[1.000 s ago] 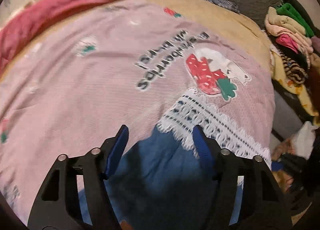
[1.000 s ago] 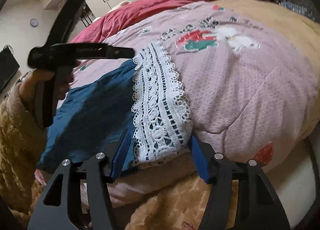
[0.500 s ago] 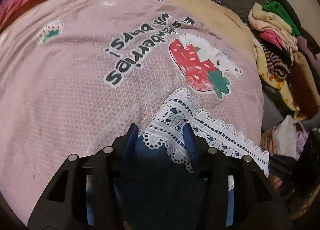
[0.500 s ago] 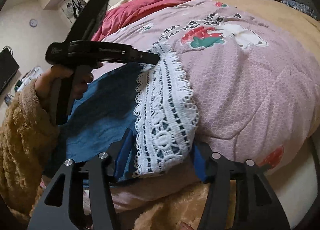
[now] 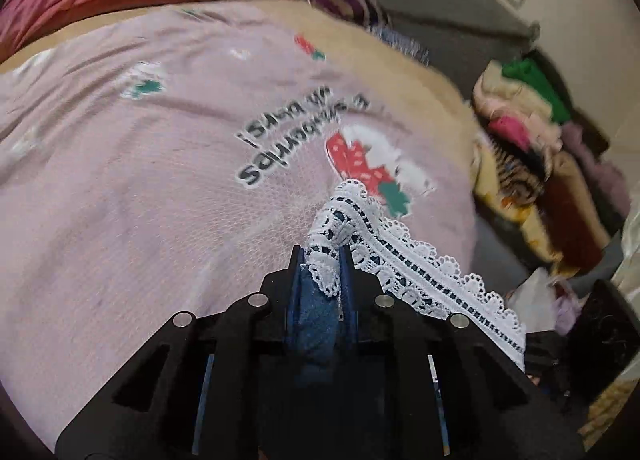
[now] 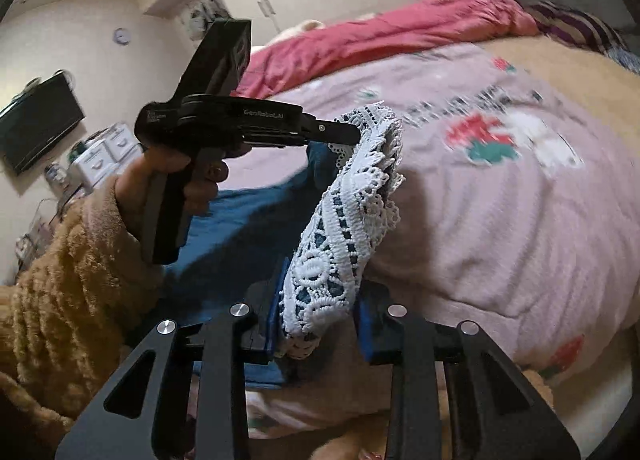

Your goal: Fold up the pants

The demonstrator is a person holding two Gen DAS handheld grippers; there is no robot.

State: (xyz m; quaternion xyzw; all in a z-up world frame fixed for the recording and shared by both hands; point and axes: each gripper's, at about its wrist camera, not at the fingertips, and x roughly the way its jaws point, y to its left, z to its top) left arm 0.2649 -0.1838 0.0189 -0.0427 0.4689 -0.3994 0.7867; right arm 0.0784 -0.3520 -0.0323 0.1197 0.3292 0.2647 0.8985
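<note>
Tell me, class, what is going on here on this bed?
A person is folding blue pants with a white lace hem on a pink quilt. Each hand holds a claw. The left claw has just been closing and now pinches one hem corner, lifted off the quilt. The right claw has also been closing, with the other end of the lace between its jaws. The fold itself is not yet made.
</note>
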